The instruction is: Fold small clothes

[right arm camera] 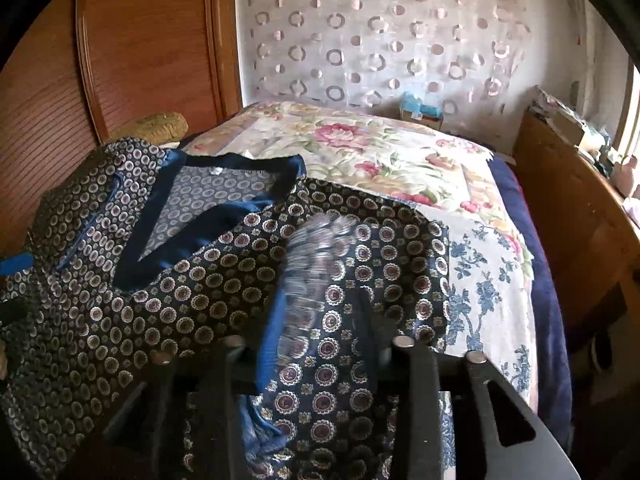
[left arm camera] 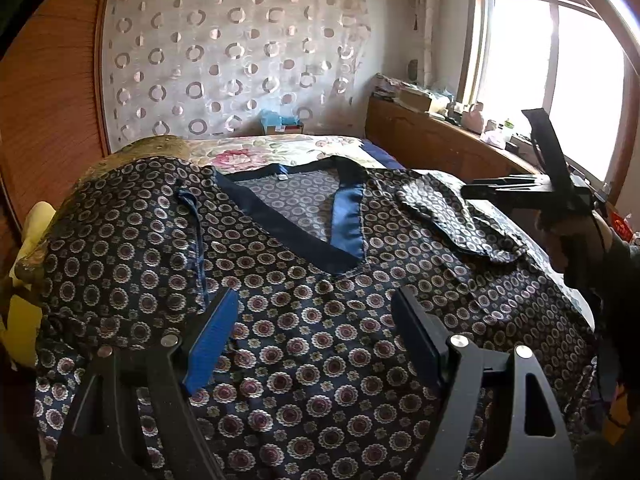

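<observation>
A dark garment (left arm camera: 320, 320) printed with round flowers and trimmed with a blue V-neck (left arm camera: 348, 216) lies spread face up on the bed. My left gripper (left arm camera: 316, 320) hovers open over its chest with nothing between its fingers. One sleeve (left arm camera: 460, 216) is folded inward across the garment's right side. In the right wrist view my right gripper (right arm camera: 324, 336) stands open above that sleeve. A blurred strip of the sleeve fabric (right arm camera: 316, 272) hangs beside its blue pad (right arm camera: 272, 336), and the pads do not press on it. A person's hand (left arm camera: 568, 240) holds the right gripper's black body (left arm camera: 520, 190).
A floral bedspread (right arm camera: 380, 148) covers the bed beyond the garment. A wooden wardrobe (right arm camera: 140, 40) stands on the left and a cluttered wooden cabinet (left arm camera: 432, 140) runs under the window. A woven pillow (right arm camera: 160, 126) and a yellow cushion (left arm camera: 28, 312) lie at the garment's left.
</observation>
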Tool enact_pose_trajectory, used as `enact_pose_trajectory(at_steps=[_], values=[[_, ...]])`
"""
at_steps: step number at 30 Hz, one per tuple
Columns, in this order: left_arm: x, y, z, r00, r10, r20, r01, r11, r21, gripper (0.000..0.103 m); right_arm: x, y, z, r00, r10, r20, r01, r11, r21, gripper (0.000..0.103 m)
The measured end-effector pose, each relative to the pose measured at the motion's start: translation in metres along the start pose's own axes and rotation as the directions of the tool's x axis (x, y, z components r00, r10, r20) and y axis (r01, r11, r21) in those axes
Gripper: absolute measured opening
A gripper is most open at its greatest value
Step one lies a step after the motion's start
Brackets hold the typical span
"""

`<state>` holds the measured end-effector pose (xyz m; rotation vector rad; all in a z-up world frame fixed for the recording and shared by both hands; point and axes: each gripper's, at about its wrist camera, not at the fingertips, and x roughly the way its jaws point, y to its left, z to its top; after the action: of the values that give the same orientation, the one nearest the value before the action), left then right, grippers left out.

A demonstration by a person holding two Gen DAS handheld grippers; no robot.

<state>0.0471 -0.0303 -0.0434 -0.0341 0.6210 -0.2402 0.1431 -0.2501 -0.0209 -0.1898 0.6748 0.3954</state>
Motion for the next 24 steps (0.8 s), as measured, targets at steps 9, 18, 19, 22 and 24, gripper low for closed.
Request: enact_pose_trajectory(at_steps=[9,18,19,22,24], values=[[-0.004,0.035,0.014,0.998,0.066,0.011,-0.067,0.998,0.005,0.08,0.014,-0.036,-0.024,0.99,-0.102,-0.102,0.107,0.993,0.043,0.047],[-0.001,0.1,0.028,0.988,0.154,-0.007,-0.154,0.988,-0.007,0.08,0.024,-0.051,-0.035,0.991,-0.069,-0.114,0.079,0.993,0.091,0.051],[0.0,0.11,0.031,0.986,0.164,-0.014,-0.164,0.986,-0.014,0.078,0.025,-0.051,-0.035,0.991,-0.07,-0.114,0.081,0.993,0.089,0.052],[0.006,0.133,0.039,0.982,0.185,-0.033,-0.186,0.982,-0.031,0.069,0.023,-0.051,-0.036,0.991,-0.075,-0.114,0.085,0.993,0.087,0.054],[0.012,0.147,0.043,0.978,0.201,-0.049,-0.203,0.978,-0.048,0.067,0.02,-0.055,-0.039,0.991,-0.07,-0.114,0.081,0.993,0.09,0.055]])
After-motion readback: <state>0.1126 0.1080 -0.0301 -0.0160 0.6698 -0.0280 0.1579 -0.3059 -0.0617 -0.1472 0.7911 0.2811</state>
